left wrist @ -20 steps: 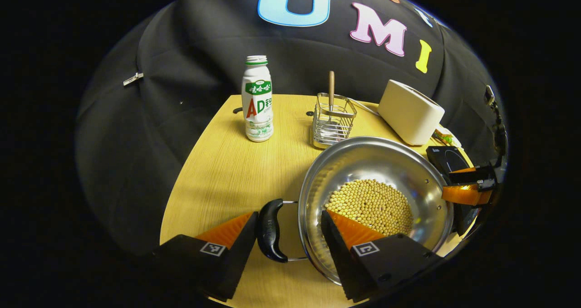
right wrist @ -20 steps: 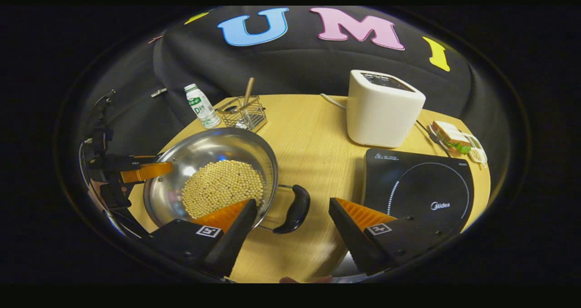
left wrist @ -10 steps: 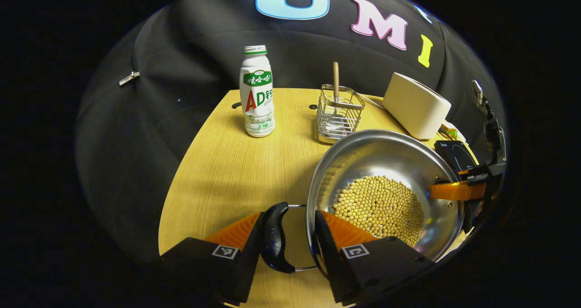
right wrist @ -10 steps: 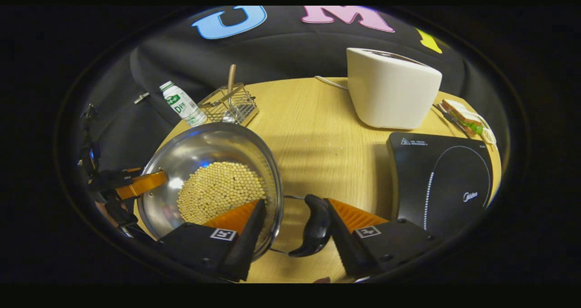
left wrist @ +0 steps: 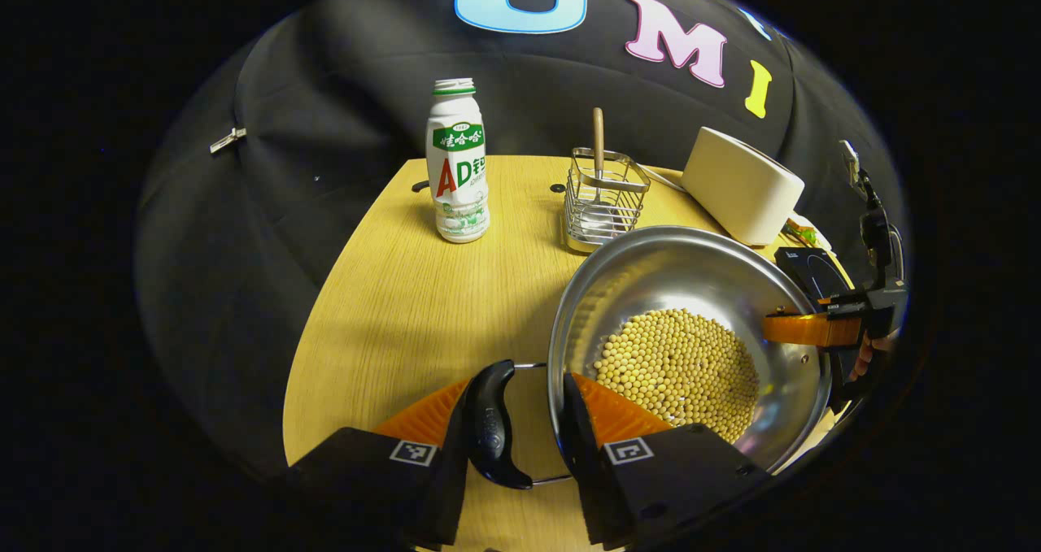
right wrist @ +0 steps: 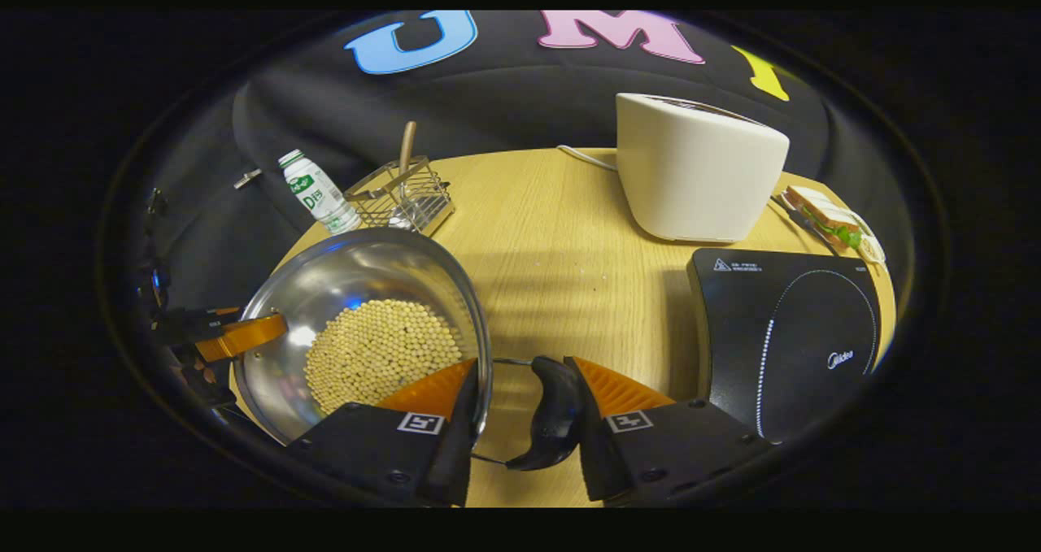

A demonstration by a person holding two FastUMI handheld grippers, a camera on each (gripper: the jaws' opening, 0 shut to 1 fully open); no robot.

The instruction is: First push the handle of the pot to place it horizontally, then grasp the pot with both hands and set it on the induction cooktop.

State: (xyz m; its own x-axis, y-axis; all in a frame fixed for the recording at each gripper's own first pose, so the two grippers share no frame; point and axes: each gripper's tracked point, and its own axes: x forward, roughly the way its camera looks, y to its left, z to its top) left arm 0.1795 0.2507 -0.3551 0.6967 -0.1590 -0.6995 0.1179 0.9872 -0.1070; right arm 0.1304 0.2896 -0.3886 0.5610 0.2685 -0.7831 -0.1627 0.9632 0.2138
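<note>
On cooktop (right wrist: 793,332) — "Midea" logo; bottle (left wrist: 457,162) — "AD".

One pot (left wrist: 691,308), one bottle (left wrist: 458,166), one toaster (right wrist: 695,170), one cooktop (right wrist: 789,332), one rack (left wrist: 603,198).

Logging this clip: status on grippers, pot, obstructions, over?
Left hand-held gripper and right hand-held gripper each clamp a pot handle and rim. Pot on table, beside cooktop. Nothing between them.
</note>
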